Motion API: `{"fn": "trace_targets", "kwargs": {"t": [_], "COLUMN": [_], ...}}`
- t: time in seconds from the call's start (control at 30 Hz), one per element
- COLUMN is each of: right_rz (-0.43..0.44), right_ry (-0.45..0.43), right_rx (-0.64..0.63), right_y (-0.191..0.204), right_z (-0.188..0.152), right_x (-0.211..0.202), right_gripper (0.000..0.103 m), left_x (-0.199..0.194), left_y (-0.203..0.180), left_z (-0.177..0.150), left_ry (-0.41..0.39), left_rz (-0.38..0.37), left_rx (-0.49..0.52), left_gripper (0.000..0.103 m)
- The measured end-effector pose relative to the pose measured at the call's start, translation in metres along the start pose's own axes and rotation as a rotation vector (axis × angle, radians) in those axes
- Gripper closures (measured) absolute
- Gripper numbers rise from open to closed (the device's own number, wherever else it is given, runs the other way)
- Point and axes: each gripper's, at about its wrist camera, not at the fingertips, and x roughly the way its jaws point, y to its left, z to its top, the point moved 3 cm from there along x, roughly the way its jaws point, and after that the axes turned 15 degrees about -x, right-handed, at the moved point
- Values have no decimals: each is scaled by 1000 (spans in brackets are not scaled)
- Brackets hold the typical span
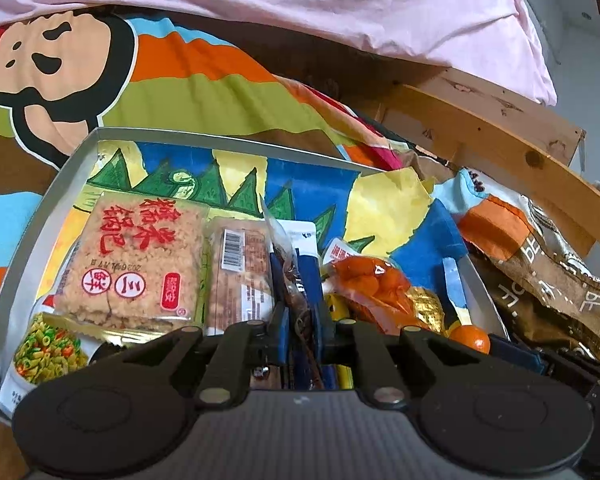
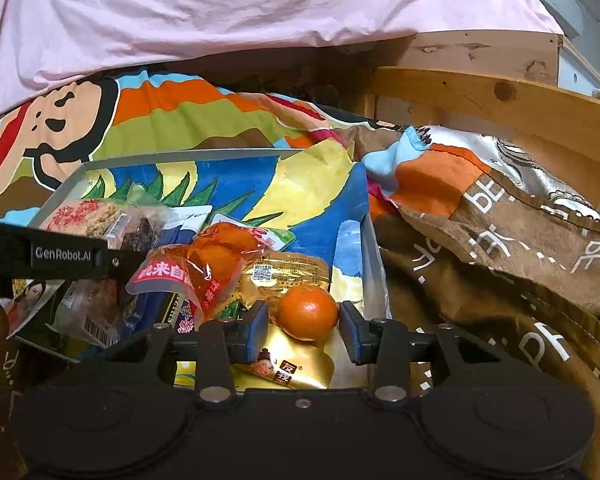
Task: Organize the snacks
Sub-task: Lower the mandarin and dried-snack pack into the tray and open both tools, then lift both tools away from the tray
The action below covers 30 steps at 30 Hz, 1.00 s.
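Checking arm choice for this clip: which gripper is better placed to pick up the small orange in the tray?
Right. The right gripper is open with the orange between its fingers; the left gripper is shut on a dark packet.

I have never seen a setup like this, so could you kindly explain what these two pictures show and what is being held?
No robot here: a person holds a two-finger gripper in each hand, with a camera on each looking forward along its fingers. One picture is from the left tool, the other from the right.

Both look into a grey tray lined with a colourful drawing, resting on patterned bedding. In it lie snacks: a rice cracker pack, an orange sausage pack, a gold packet and a small orange.

The left gripper has its fingers closed on a clear packet of dark snack. The right gripper is open, its fingers on either side of the orange, not touching it.
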Motion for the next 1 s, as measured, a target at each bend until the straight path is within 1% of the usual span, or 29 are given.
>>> {"fn": "trace_targets", "kwargs": {"t": [0.07,0.1,0.13,0.17,0.2,0.23,0.27,0.33,0.37,0.4,0.47,0.53,0.57,0.63,0.67,0.77,0.8,0.9,0.97,1.0], "right_rz": [5,8,11,12,12,11,10,7,5,3,-1,-4,-5,-7,-6,-1,2,10,11,11], "right_ry": [-6,-11,-17,-24,-29,-32,-34,-40,-43,-49,-66,-92,-104,-125,-136,-163,-173,-202,-222,-229], "right_rx": [12,17,21,25,28,33,38,54,63,72,87,101,107,117,122,132,136,144,142,142], "right_y": [-1,-2,-3,-4,-4,-6,-7,-11,-13,-16,-20,-25,-27,-31,-32,-35,-36,-36,-36,-35], "right_z": [1,2,4,5,6,7,7,8,9,10,13,17,18,22,24,28,29,31,31,31], "right_x": [-4,-6,-9,-12,-14,-17,-20,-26,-30,-34,-43,-53,-59,-69,-75,-90,-96,-115,-128,-134], "right_gripper": [56,52,48,47,47,47,46,44,43,41,37,29,28,27,26,24,22,16,13,12], "left_x": [-4,-6,-9,-11,-14,-16,-19,-26,-30,-33,-43,-54,-61,-76,-84,-105,-110,-128,-141,-148], "left_y": [-1,-2,-3,-4,-5,-7,-7,-9,-10,-11,-15,-19,-21,-22,-22,-21,-21,-21,-22,-23], "left_z": [0,1,1,2,3,3,4,6,7,8,11,14,14,14,13,9,8,7,6,5], "left_ry": [-1,-2,-4,-11,-24,-33,-39,-46,-52,-59,-83,-108,-123,-147,-160,-189,-194,-208,-219,-228], "left_rz": [4,6,8,15,28,38,45,50,56,61,70,70,68,68,69,77,81,94,98,99], "left_rx": [6,10,14,19,26,33,37,37,37,39,48,61,65,72,76,79,76,70,70,69], "left_gripper": [85,82,76,72,65,62,62,55,53,49,44,38,36,28,27,20,18,16,12,8]}}
